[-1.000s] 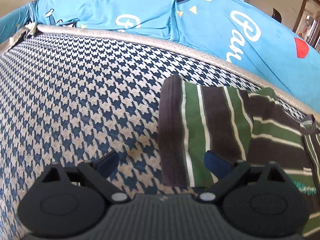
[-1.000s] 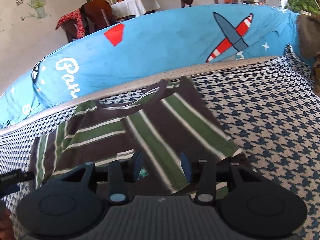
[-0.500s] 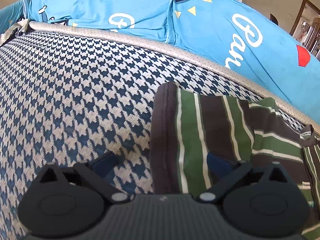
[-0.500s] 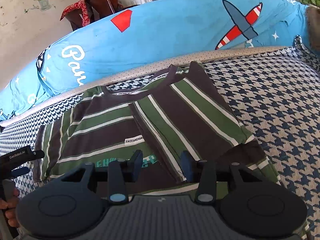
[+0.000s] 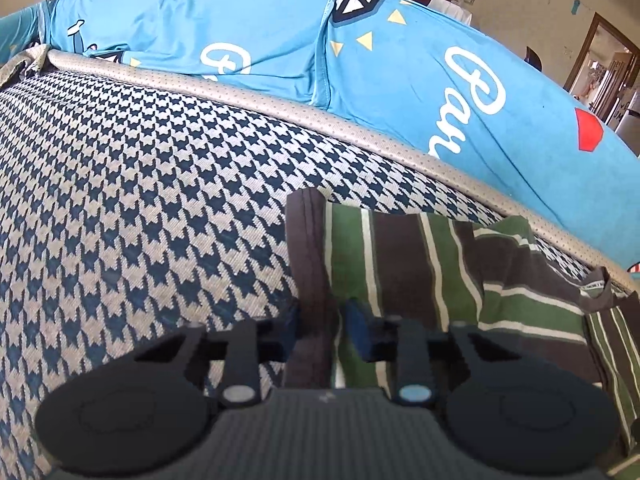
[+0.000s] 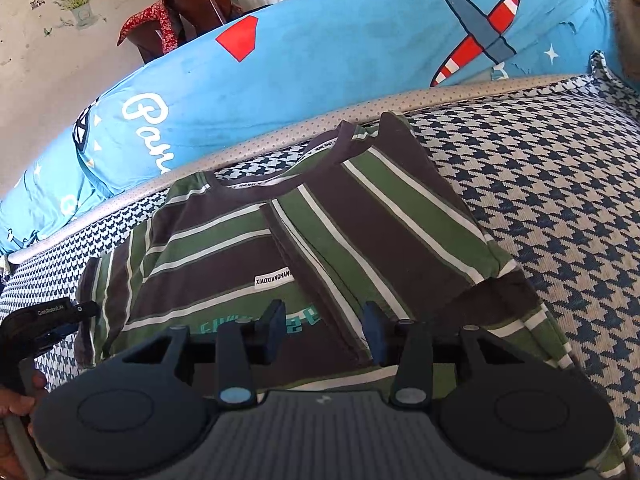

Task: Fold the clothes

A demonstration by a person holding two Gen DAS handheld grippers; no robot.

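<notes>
Bright daylight fills both views, strongest at the left wrist view's upper right, where a doorway [image 5: 612,76] is blown out to white. Colours on the blue cushion [image 6: 360,60] stay saturated and evenly lit. Shadows are soft and short beneath the striped shirt [image 6: 360,232]. Heavy fisheye distortion bows the houndstooth surface [image 5: 140,184] and darkens the frame corners. The gripper bodies at the bottom edges look slightly soft, and fine detail smears toward the rims.
</notes>
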